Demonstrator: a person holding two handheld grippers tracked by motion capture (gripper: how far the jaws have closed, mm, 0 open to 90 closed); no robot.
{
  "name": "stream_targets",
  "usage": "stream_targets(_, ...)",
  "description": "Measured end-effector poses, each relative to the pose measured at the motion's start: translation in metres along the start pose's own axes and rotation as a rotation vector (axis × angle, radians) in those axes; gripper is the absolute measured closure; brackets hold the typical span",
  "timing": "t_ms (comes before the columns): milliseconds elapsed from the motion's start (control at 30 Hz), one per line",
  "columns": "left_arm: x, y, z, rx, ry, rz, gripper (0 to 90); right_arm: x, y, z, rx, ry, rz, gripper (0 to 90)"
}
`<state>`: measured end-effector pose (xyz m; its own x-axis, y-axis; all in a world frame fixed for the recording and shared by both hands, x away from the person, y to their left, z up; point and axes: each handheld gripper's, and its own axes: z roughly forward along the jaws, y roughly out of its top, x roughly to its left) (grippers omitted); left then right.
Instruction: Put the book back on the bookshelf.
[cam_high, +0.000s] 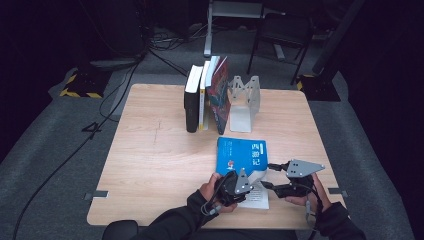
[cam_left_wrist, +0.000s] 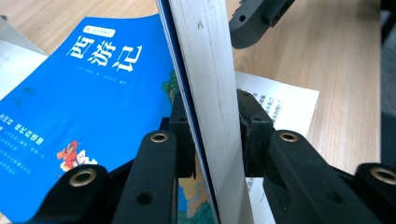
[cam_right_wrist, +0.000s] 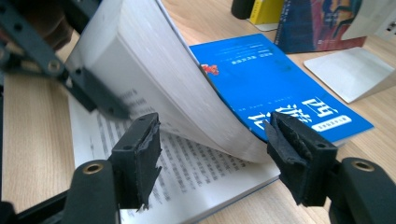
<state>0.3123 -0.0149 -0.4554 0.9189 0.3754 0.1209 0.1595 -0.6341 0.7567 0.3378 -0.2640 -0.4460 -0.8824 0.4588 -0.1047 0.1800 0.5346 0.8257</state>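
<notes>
The blue-covered paperback book (cam_high: 242, 159) with white Chinese title characters lies near the front edge of the light wooden table (cam_high: 150, 150), at about five o'clock from the table's middle in the high view. Its cover and a thick block of pages are lifted off the printed pages beneath, so the step in hand looks like opening the book, or turning a thick wad of leaves.

The left gripper (cam_left_wrist: 212, 135) is clamped on that lifted block: in the left gripper view the pale page edges run straight up between its two black jaws, both pads pressing the paper, the blue cover on the eleven o'clock side. The right gripper (cam_right_wrist: 212, 154) stands moderately open and grips nothing (its foam pads flank the curled sheaf in the right gripper view, with clear air on each side). In the high view it sits at about three o'clock from the left one, just beside the book's near right corner.

The next move, I judge, calls for the right gripper either to pin down the flat printed page or to take hold of the sheaf, while the left swings it over without tearing.

Further out, at twelve o'clock from the book, a row of upright books (cam_high: 206, 97) leans by a grey metal bookend (cam_high: 244, 102).
</notes>
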Motion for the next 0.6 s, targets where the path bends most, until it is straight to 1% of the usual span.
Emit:
stream_targets(33, 0.003, -0.002, -0.003, -0.003, -0.014, 0.013, 73.3, 0.001, 0.000, 0.001, 0.007, -0.003, -0.013, 34.3)
stream_targets(100, 0.008, -0.007, -0.010, -0.008, -0.033, 0.013, 74.6, 0.003, 0.002, 0.004, 0.004, 0.006, -0.024, 34.3)
stream_targets(133, 0.008, -0.007, -0.010, -0.008, -0.033, 0.013, 74.8, 0.003, 0.002, 0.004, 0.004, 0.006, -0.024, 34.3)
stream_targets(167, 0.012, -0.011, -0.015, -0.011, -0.045, 0.014, 74.8, 0.003, 0.003, 0.005, 0.006, 0.003, -0.033, 34.0)
stream_targets(200, 0.014, -0.013, -0.018, -0.008, -0.048, 0.010, 75.5, 0.005, 0.005, 0.007, 0.002, 0.014, -0.043, 33.8)
stream_targets(267, 0.017, -0.019, -0.026, -0.010, -0.049, 0.013, 76.0, 0.006, 0.007, 0.011, 0.013, 0.014, -0.064, 33.2)
stream_targets(300, 0.018, -0.020, -0.029, -0.009, -0.046, 0.013, 76.4, 0.008, 0.008, 0.014, 0.013, 0.023, -0.075, 33.2)
stream_targets(333, 0.018, -0.020, -0.029, -0.009, -0.046, 0.013, 76.5, 0.008, 0.008, 0.014, 0.013, 0.023, -0.075, 33.2)
stream_targets(433, 0.023, -0.027, -0.037, -0.023, -0.057, 0.009, 76.6, 0.010, 0.011, 0.021, 0.020, 0.032, -0.095, 33.2)
stream_targets(467, 0.024, -0.029, -0.041, -0.025, -0.058, 0.013, 76.7, 0.009, 0.012, 0.023, 0.024, 0.026, -0.106, 33.3)
stream_targets(500, 0.025, -0.030, -0.043, -0.026, -0.058, 0.013, 76.7, 0.010, 0.012, 0.026, 0.025, 0.026, -0.107, 33.4)
stream_targets(533, 0.026, -0.033, -0.048, -0.027, -0.061, 0.014, 76.7, 0.008, 0.014, 0.031, 0.021, 0.024, -0.116, 35.1)
stream_targets(567, 0.026, -0.033, -0.048, -0.027, -0.061, 0.014, 76.7, 0.008, 0.014, 0.031, 0.021, 0.024, -0.116, 35.1)
stream_targets(600, 0.027, -0.035, -0.052, -0.030, -0.057, 0.006, 76.7, 0.008, 0.015, 0.033, 0.029, 0.022, -0.117, 34.3)
